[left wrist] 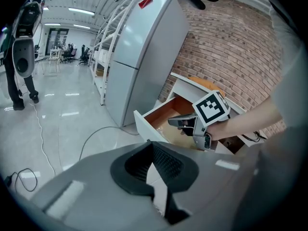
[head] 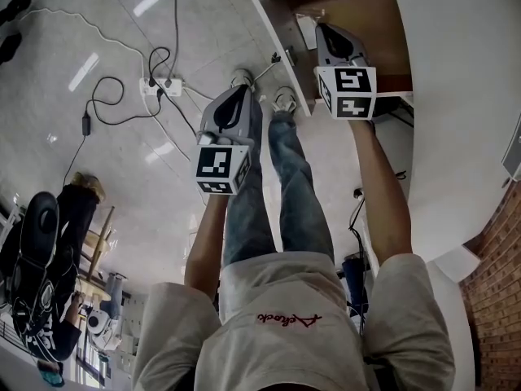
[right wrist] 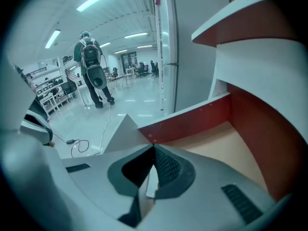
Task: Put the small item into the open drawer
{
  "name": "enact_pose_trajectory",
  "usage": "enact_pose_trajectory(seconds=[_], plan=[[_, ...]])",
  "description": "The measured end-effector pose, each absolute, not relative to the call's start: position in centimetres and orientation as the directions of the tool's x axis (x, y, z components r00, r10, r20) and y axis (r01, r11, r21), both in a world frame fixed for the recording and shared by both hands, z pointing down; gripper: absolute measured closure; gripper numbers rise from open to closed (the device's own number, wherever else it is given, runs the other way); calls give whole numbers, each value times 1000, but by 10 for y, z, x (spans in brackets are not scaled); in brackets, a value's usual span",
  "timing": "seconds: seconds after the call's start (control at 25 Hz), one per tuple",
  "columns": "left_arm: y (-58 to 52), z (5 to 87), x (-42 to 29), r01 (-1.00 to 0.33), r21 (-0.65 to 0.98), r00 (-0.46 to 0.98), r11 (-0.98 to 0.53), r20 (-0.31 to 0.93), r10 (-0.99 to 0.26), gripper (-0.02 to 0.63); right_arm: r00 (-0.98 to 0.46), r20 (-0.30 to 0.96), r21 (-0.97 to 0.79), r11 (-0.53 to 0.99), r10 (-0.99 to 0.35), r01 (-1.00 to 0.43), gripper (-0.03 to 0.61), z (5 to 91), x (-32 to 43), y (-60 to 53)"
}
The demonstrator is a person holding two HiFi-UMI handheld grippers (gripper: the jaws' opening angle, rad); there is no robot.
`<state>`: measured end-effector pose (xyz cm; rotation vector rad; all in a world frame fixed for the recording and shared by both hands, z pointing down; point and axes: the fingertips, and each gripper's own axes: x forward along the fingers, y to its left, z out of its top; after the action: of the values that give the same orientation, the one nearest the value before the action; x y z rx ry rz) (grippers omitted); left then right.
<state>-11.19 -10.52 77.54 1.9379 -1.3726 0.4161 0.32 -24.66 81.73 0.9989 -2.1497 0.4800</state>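
Your right gripper has its jaws pressed together at the tips and sits nose-low inside the open drawer, the floor just beneath, which I judge keeps any drop short. A small white piece lies just beside that nose on the drawer floor (probably the small item, though too small to be sure). Your left gripper, jaws closed with nothing visibly held, hangs well back outside, leaving the drawer mouth free.

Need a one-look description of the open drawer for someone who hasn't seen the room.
Start at the tall silver fridge against the red brick wall; a white cabinet stands beside it. The open drawer juts out of that cabinet: white front, reddish-brown inner walls, pale tan bottom, the right gripper held over it.
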Motion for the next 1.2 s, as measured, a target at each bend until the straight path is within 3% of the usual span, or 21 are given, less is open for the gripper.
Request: enact_pose_trajectory(seconds=[0.6,1.2], plan=[[-104,769,-108,-920,344,370,-188,603,-707,608,-527,596,-21,644,-606,-764,566,764,11,-204],[-136,666,-110,-928,289,356,-236,502,-788,607,-531,490,-46,587,-692,-808,568,657,24,-183]])
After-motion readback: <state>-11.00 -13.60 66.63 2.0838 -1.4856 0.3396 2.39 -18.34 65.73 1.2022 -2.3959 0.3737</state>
